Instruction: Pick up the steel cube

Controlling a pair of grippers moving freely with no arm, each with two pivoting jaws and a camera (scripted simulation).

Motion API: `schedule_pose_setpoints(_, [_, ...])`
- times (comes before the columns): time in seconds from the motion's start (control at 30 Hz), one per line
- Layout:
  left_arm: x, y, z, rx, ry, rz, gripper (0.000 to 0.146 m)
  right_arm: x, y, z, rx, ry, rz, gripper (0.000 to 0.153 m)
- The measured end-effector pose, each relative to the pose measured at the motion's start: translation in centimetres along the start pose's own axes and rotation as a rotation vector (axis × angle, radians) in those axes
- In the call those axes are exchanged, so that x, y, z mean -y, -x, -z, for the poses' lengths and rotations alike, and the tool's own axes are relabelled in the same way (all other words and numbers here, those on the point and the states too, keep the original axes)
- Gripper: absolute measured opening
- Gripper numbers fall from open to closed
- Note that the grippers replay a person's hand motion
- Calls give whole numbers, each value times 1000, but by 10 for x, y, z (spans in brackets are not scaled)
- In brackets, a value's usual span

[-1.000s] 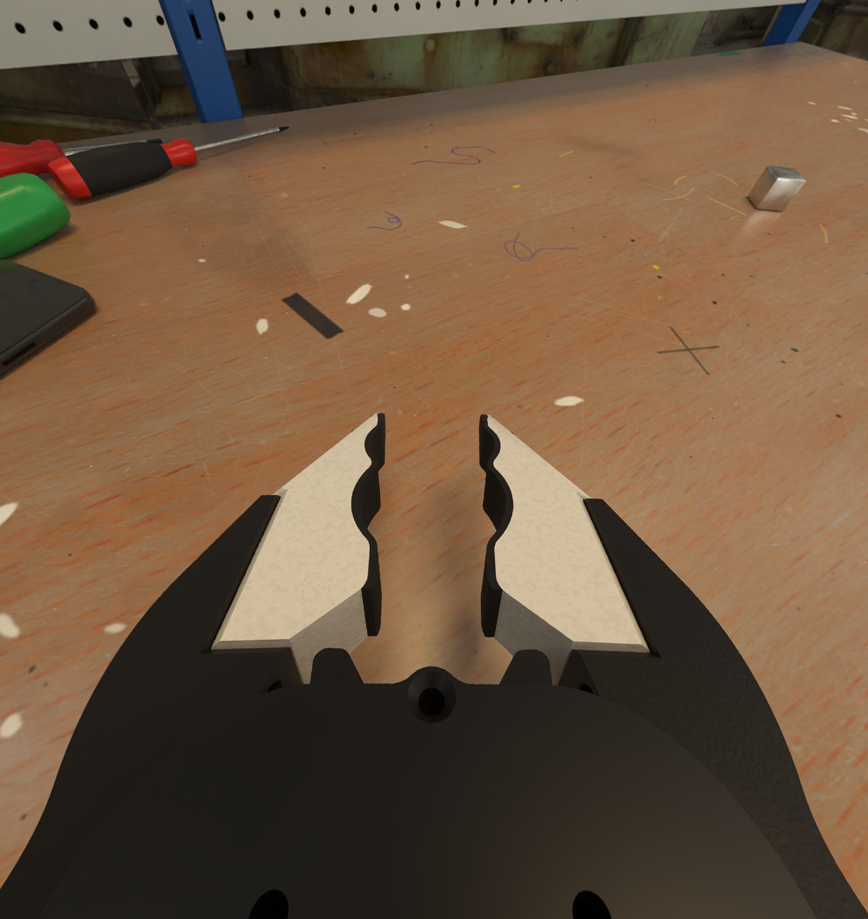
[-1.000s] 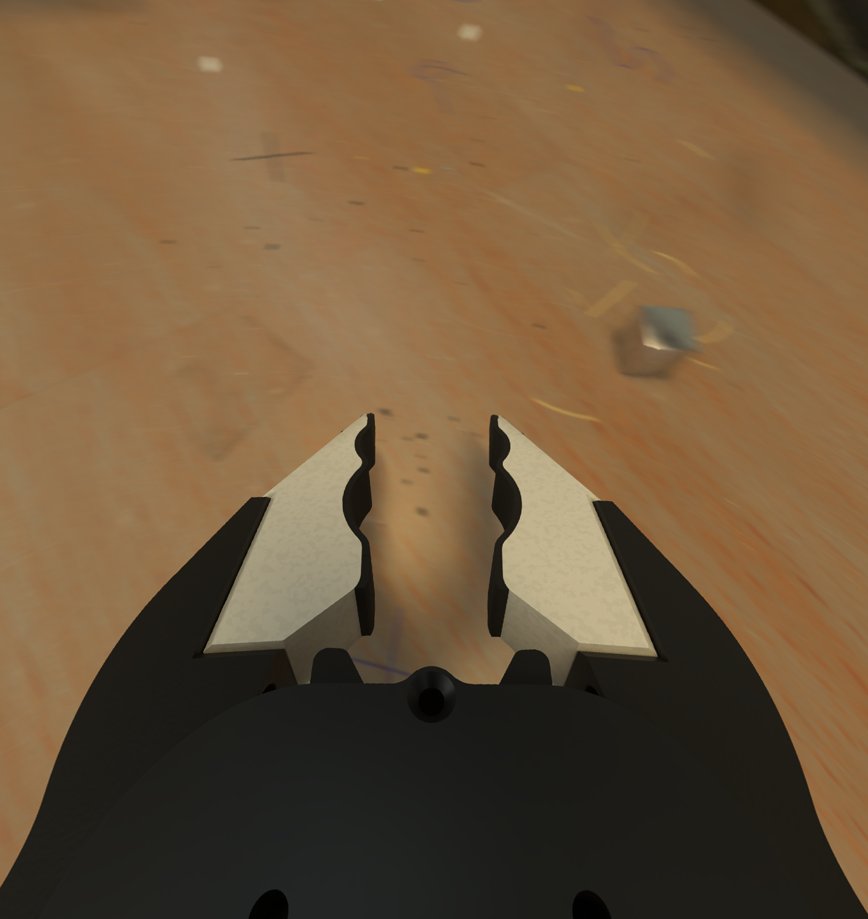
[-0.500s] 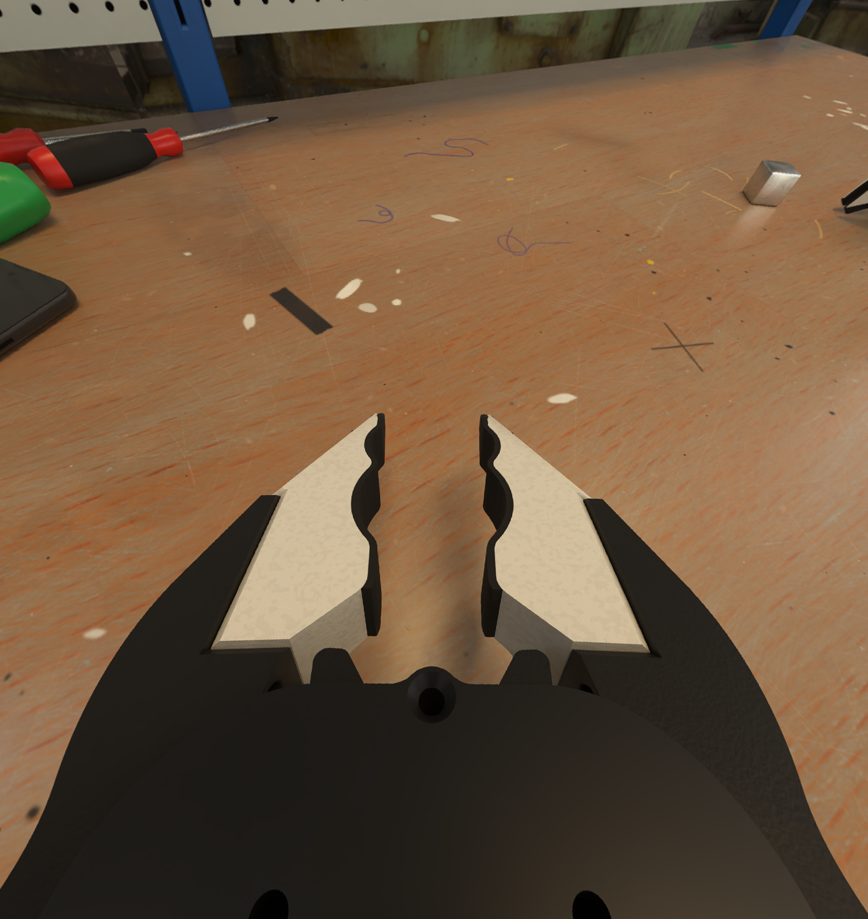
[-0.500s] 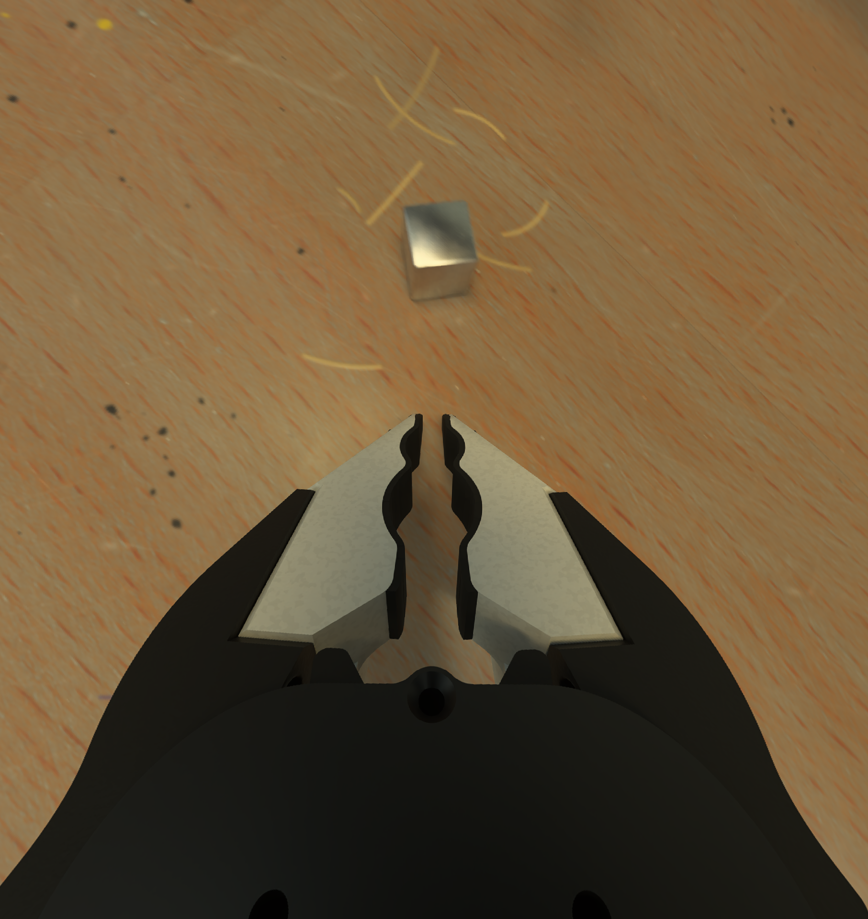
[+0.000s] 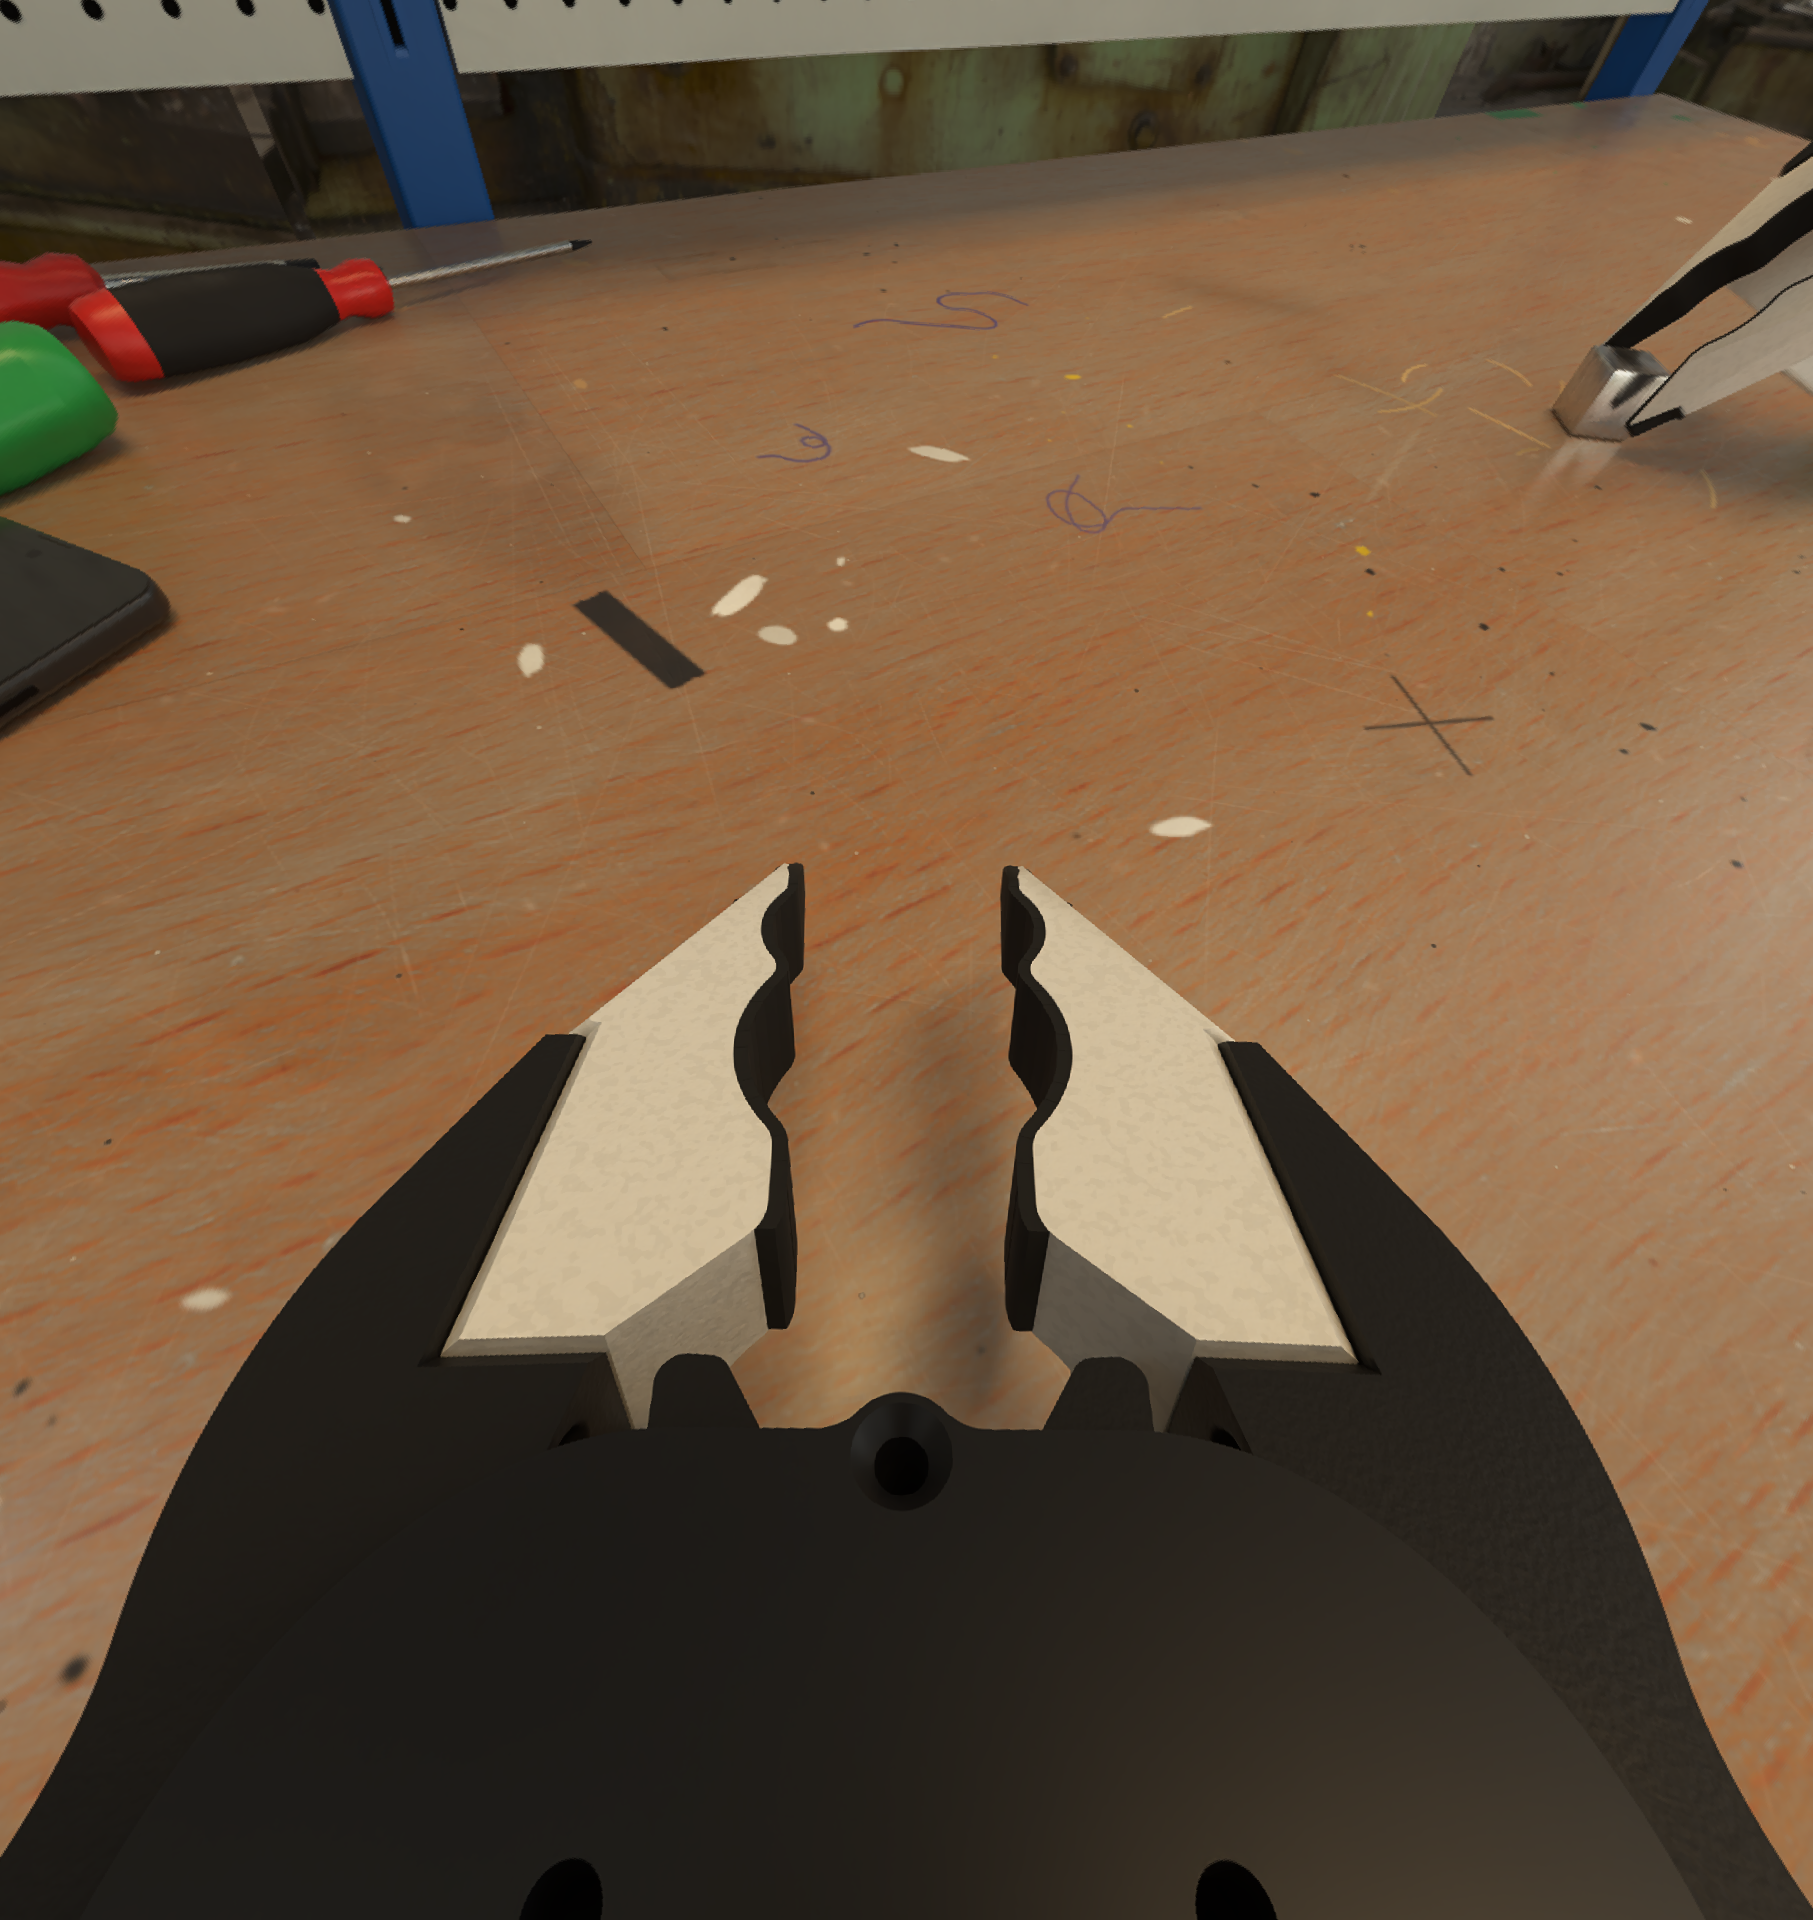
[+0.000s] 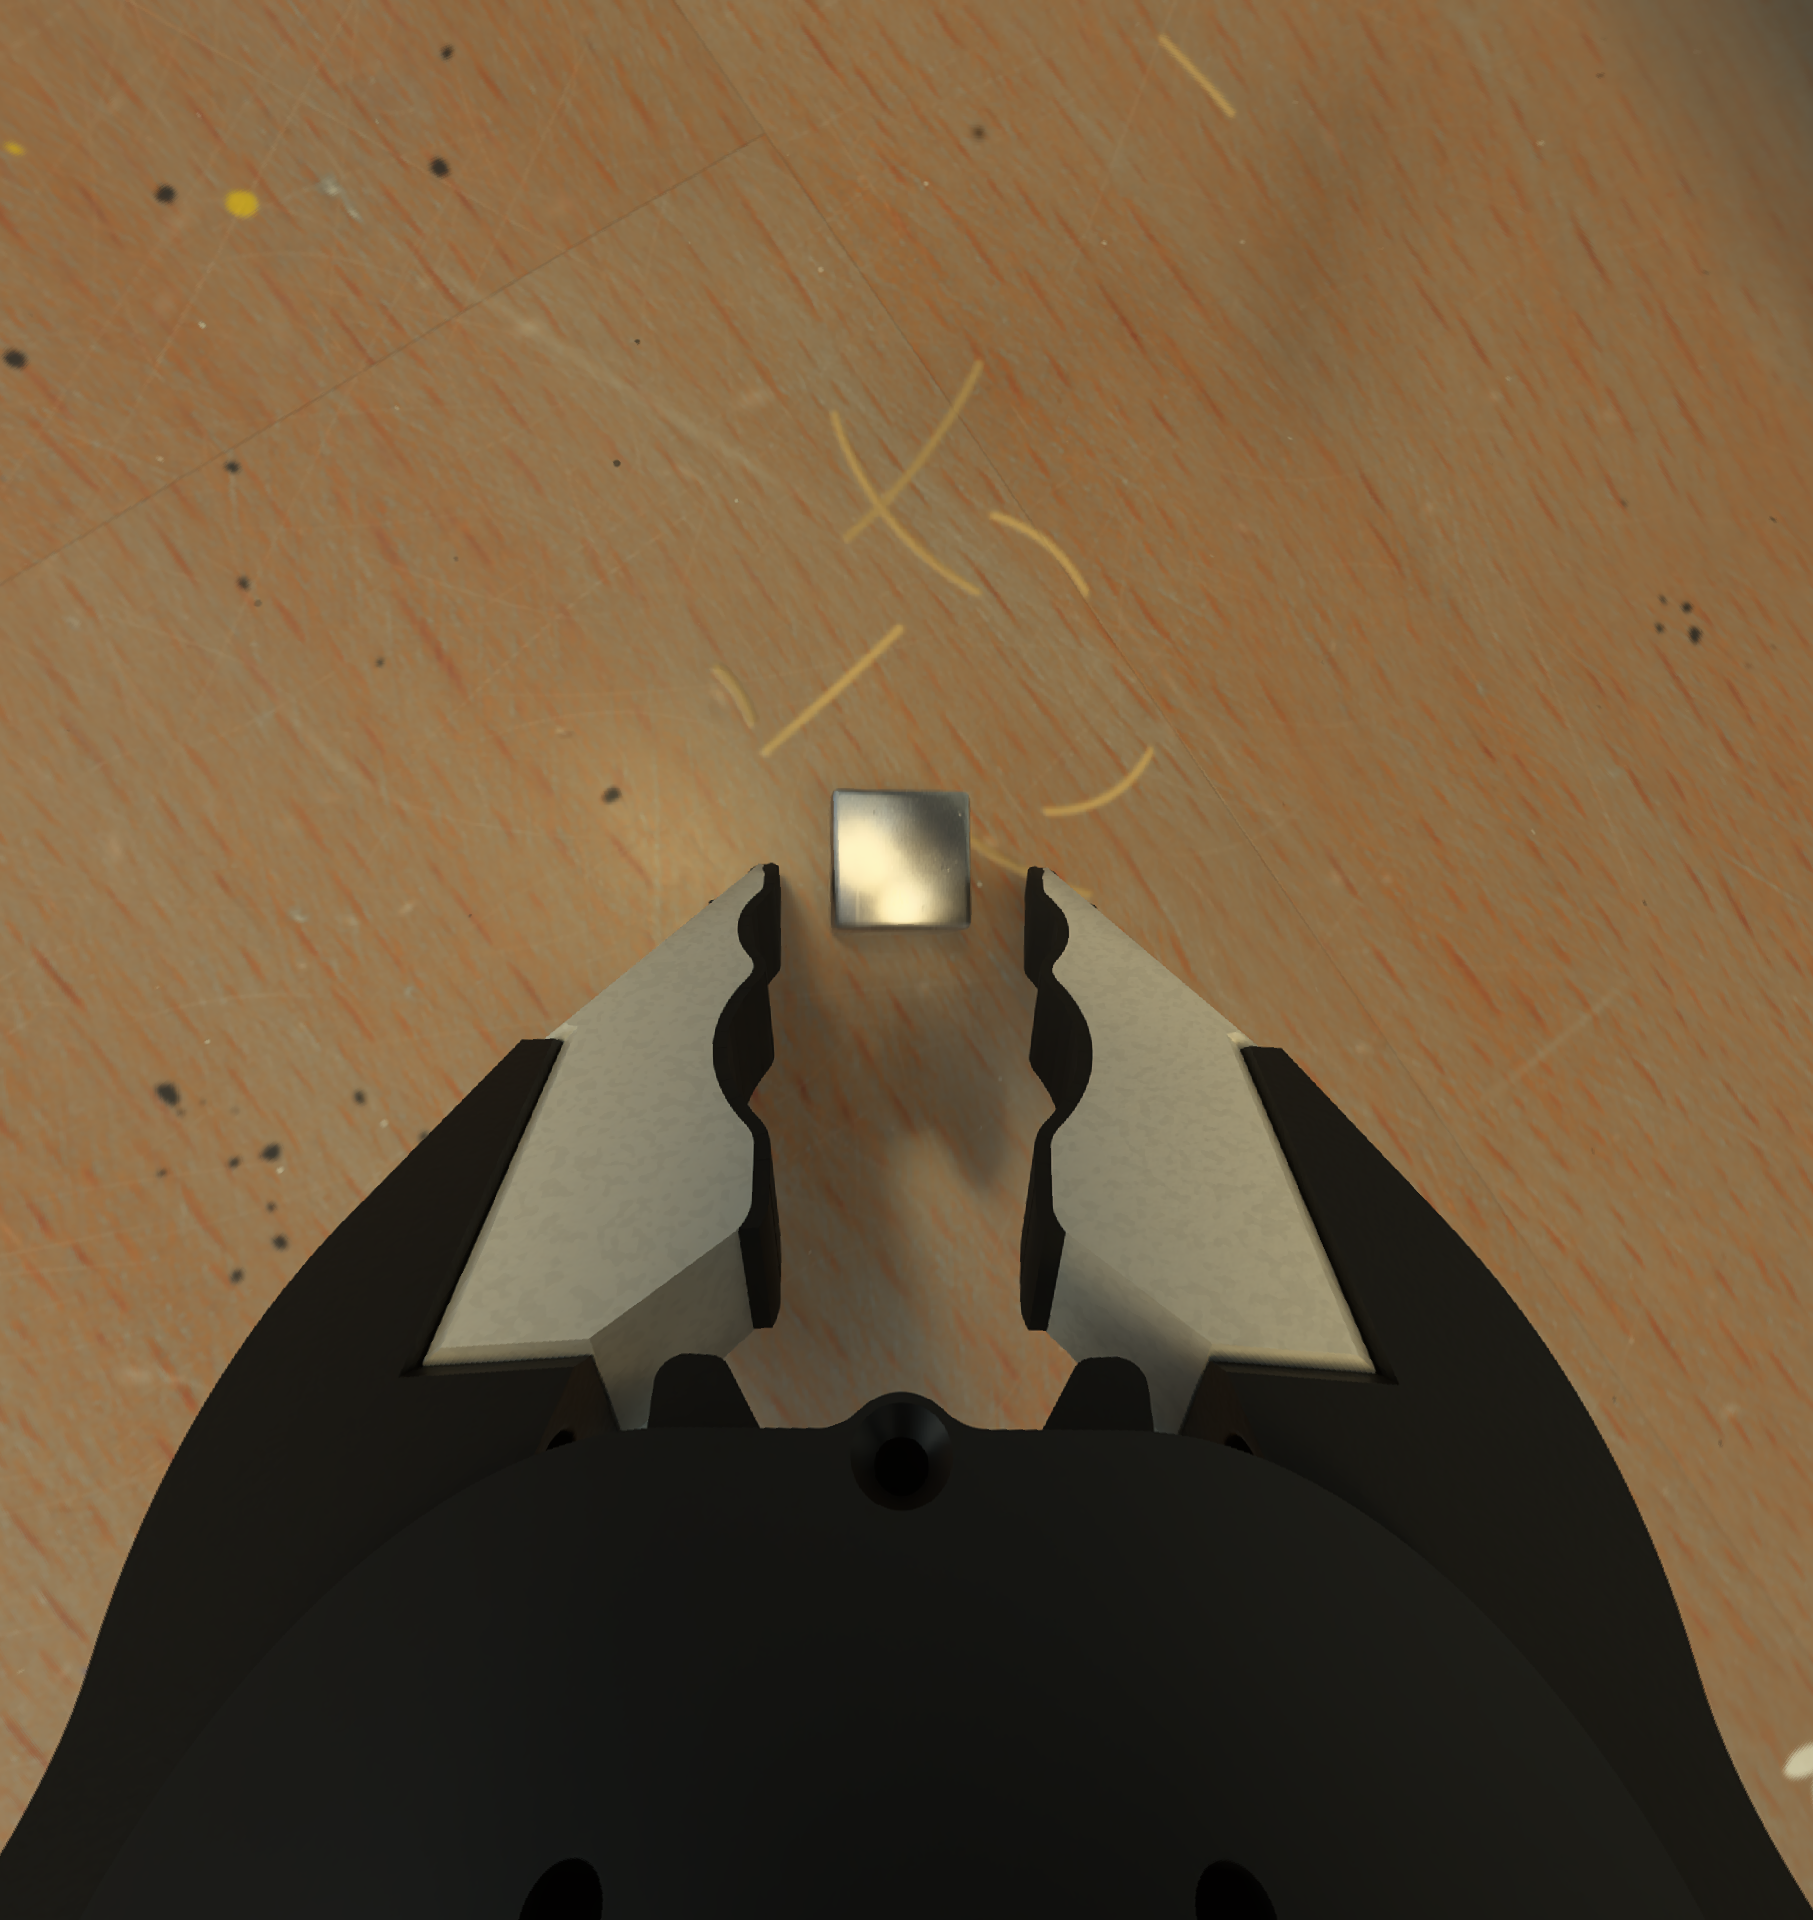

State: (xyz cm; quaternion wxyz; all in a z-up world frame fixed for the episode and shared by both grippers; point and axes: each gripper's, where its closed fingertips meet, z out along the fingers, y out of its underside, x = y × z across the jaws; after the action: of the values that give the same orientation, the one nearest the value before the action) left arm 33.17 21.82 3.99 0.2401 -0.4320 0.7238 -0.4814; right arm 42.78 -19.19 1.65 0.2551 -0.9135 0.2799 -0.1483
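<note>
**Risks**
- Noting the steel cube (image 6: 901, 859) sitting only at the very tips of the right tongs (image 6: 902, 878), not back toward the scalloped notches. Judging a closure here to be catching a thin band of pad, and so risking a slip on the polished faces during the lift.
- Observing a small gap on each side of the cube, roughly even. Judging that any uneven closing could be nudging or twisting the cube before both pads are bearing.
- Seeing, from the left wrist view, a steep approach with the tips low beside the cube (image 5: 1598, 390). Judging that further descent could be jamming the tips into the counter (image 6: 362, 727). Not being able to tell whether the tips are touching it.

**Tongs**
- Right: standing open, a little wider than the cube and straddling it. Gripping nothing and showing no contact with the cube.
- Left tongs (image 5: 902, 873): standing open at a moderate gap. Holding nothing, touching nothing, hovering over bare counter well apart from the cube.

**Location of the item**
- Finding the cube resting flat on the counter, square to the right fingers, at the far right of the left wrist view.
- Recording a screwdriver (image 5: 237, 307), a green object (image 5: 19, 410) and a black phone (image 5: 29, 623) at the far left, well apart and obstructing nothing.
</note>
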Motion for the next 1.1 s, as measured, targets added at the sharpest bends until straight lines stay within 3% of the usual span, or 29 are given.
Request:
schedule_pose_setpoints(0.07, [2,-1,3,-1,-2,0,38,1,0,-4,28,7,4,44])
schedule_pose_setpoints(0.13, [12,-10,4,-20,-18,-39,38,-1,1,-4,53,18,-8,27])
schedule_pose_setpoints(0.27, [61,-66,-14,-115,-135,-267,38,-5,0,1,82,11,-88,27])
schedule_pose_setpoints(0.43, [119,-176,-78,-298,-330,-726,39,18,27,31,413,-184,-308,27])
schedule_pose_setpoints(0.6, [133,-258,-144,-473,-374,-963,41,37,62,65,684,-335,-389,27])
schedule_pose_setpoints(0.8, [129,-304,-157,-664,-409,-1011,41,35,87,84,837,-391,-391,27])
schedule_pose_setpoints(1.03, [113,-316,-165,-872,-310,-1029,35,30,90,86,922,-389,-396,27])
schedule_pose_setpoints(1.1, [110,-317,-171,-902,-273,-1040,27,31,88,86,947,-392,-413,27])
